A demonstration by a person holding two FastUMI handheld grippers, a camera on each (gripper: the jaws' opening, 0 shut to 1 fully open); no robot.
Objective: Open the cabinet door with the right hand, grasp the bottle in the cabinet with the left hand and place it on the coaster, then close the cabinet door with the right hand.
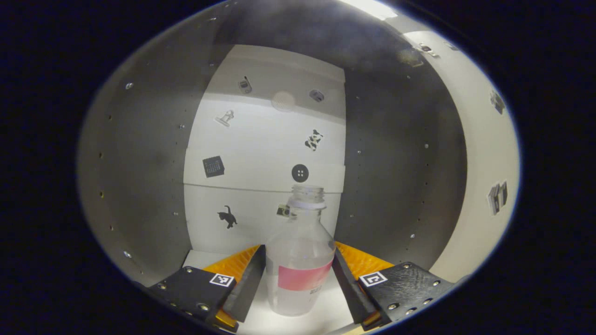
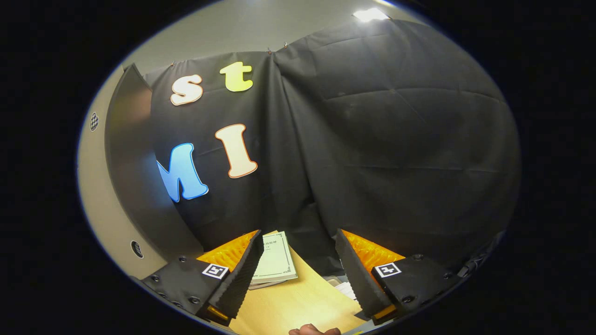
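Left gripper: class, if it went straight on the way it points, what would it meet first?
The left gripper would first meet the clear plastic bottle with a pink label, standing upright between its open fingers; behind it is the white stickered cabinet back wall.

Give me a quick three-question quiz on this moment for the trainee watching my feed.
1. True or false: the bottle in the cabinet has no cap on its neck.
2. Multiple choice: where is the bottle relative to the left gripper? A) lying flat beside it; B) upright between its two fingers; C) on top of the cabinet.
3. Short answer: what lies on the wooden table ahead of the right gripper?

Key: 1. True. 2. B; whether the fingers already press on it is hard to tell. 3. A book; the right gripper is open and holds nothing.
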